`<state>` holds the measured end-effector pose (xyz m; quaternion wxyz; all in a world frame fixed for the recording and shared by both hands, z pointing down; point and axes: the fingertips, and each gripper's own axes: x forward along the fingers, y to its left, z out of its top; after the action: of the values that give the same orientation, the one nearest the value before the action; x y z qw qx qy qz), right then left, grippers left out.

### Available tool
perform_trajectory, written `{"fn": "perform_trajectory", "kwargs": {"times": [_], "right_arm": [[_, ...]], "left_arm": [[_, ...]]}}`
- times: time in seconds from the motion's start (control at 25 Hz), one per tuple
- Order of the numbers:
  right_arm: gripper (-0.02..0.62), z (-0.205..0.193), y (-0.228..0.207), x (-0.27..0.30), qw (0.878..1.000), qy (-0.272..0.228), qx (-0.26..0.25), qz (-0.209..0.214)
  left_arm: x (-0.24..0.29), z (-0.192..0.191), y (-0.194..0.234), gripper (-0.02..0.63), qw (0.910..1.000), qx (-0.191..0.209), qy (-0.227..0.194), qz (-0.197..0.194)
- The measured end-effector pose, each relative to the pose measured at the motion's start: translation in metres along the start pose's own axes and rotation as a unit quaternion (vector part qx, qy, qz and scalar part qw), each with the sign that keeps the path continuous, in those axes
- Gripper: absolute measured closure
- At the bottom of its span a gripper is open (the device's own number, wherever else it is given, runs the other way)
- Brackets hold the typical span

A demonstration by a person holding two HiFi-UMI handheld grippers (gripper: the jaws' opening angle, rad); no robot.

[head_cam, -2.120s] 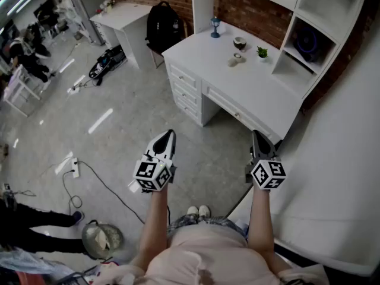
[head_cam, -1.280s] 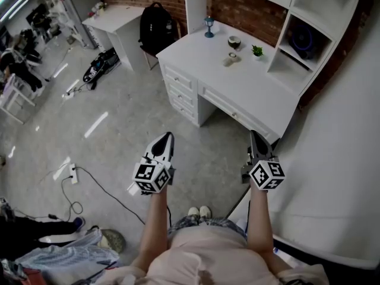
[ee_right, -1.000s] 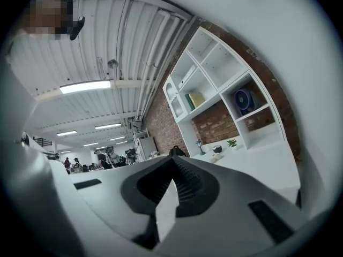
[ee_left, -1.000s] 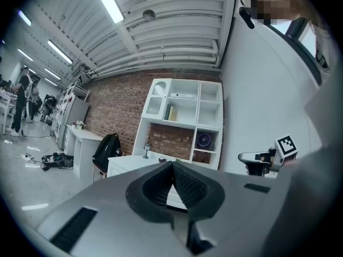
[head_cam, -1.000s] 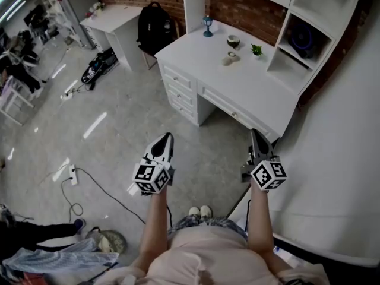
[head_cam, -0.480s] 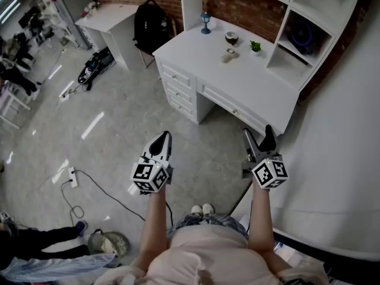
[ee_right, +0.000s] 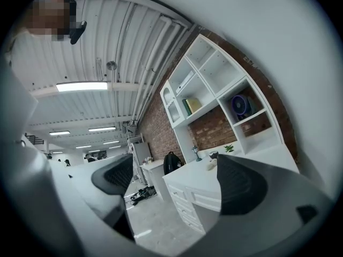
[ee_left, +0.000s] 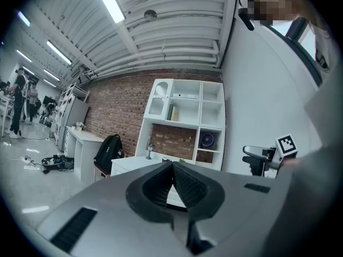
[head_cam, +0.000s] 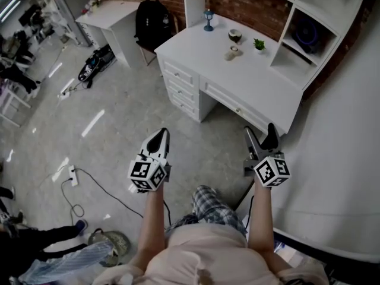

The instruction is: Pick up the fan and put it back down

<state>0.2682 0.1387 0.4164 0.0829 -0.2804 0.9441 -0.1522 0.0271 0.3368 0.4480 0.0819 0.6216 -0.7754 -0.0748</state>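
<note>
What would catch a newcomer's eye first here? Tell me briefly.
Two grippers are held out over the grey floor: the left gripper with jaws together, the right gripper with jaws opening on nothing. Beyond them a white desk stands against the brick wall, with the dark fan in a cubby of its shelf unit. A black backpack sits left of the desk.

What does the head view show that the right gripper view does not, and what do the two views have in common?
Only the head view shows the left tool, shut, the person's leg and the power strip on the floor. Only the right gripper view shows the ceiling lamp and the books on an upper shelf. Both show the white desk, the black backpack, the small plant and the fan in its compartment.
</note>
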Motion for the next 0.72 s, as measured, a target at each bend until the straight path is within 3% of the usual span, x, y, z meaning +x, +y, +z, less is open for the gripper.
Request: {"fn": "perform_trajectory", "kwargs": {"times": [0.4, 0.72], "right_arm": [[0.115, -0.012, -0.021, 0.056, 1.000, 0.003, -0.004, -0.011], [0.115, -0.014, -0.081, 0.186, 0.999, -0.011, -0.001, -0.036]], "left_arm": [[0.064, -0.005, 0.029, 0.578, 0.9999, 0.000, 0.007, -0.014], [0.198, 0.009, 0.085, 0.578, 0.9992, 0.019, 0.004, -0.035]]}}
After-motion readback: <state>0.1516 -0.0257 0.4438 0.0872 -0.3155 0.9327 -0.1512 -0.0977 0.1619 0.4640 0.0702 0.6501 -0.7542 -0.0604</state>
